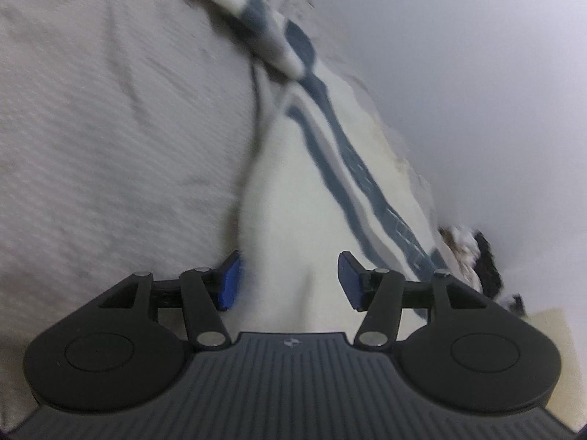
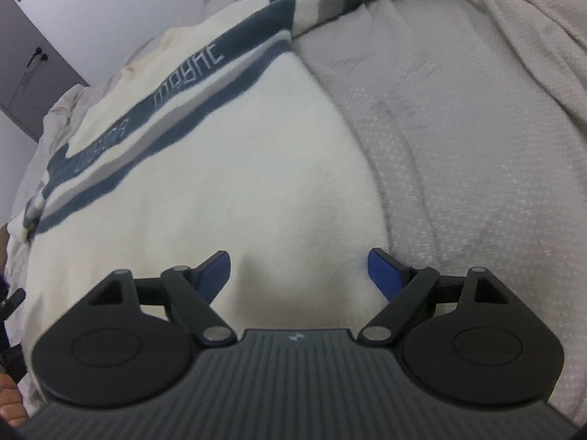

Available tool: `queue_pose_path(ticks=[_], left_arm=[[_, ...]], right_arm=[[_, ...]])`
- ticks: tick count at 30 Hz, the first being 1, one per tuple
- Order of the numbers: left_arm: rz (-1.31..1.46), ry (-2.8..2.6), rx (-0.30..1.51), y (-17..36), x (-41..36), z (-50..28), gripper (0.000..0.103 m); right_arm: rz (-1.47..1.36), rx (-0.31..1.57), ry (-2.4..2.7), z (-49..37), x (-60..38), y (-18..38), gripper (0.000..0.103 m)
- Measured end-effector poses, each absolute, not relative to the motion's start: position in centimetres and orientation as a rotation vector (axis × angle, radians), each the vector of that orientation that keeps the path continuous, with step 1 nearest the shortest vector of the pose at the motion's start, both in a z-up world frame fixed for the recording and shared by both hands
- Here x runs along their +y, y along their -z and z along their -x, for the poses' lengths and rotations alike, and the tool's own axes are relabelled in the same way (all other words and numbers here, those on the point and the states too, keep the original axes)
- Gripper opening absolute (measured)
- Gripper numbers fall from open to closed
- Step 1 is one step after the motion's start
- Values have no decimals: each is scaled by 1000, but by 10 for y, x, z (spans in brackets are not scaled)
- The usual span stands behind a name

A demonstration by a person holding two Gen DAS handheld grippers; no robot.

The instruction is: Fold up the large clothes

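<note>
Both my grippers hover spread wide, holding nothing, over the cream sweater [image 2: 227, 190] lying flat on the grey bed [image 2: 458, 146]: left gripper [image 1: 290, 280], right gripper [image 2: 299, 275]. Next, I judge, each pinches the hem to fold.

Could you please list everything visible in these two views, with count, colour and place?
sweater: one, cream with blue-grey stripes, spread on the bedspread.
bedspread: one, grey, under the sweater.
door: one, grey, far left of the right view.
clothes pile: one, dark and light, right of the left view.
left hand-held gripper: one, black with blue pads, open over the sweater.
right hand-held gripper: one, same colours, open at the sweater's edge.
</note>
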State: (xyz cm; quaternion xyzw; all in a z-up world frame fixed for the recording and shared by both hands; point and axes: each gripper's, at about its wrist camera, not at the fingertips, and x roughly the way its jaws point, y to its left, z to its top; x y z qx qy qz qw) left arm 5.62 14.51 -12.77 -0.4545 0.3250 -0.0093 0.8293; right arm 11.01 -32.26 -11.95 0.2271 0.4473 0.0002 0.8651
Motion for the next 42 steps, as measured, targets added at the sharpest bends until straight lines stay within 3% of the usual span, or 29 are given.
queue_pose_path(ticks=[1,2,6,19,22,24,26,34,42], left_arm=[[973,47,689,127,144,-55,61],[981,72,682,125,142,-53,62],[1016,151,677,122,134,-51,64],[1067,83,840,133,115,-4,62],[1019,71,866,129,107,5,41],[1016,79,872,126,108,14,17],[987,51,851,117,108,19,14],[838,-6,816,70,109,41,12],[697,-112,976,88,101,19,13]], right_arm=[[-492,937,-16,-110,-323,120,66],[-525,947,-43,-109,-325,120,47],[-591,949,-87,-105,-331,116,19],[-687,757,-203,-88,-351,73,14],[-668,738,-201,-85,-353,68,14],[-651,721,-204,-82,-352,64,12],[-615,698,-210,-76,-352,57,9],[-482,705,-227,-60,-343,46,8],[-371,956,-144,-83,-326,90,8]])
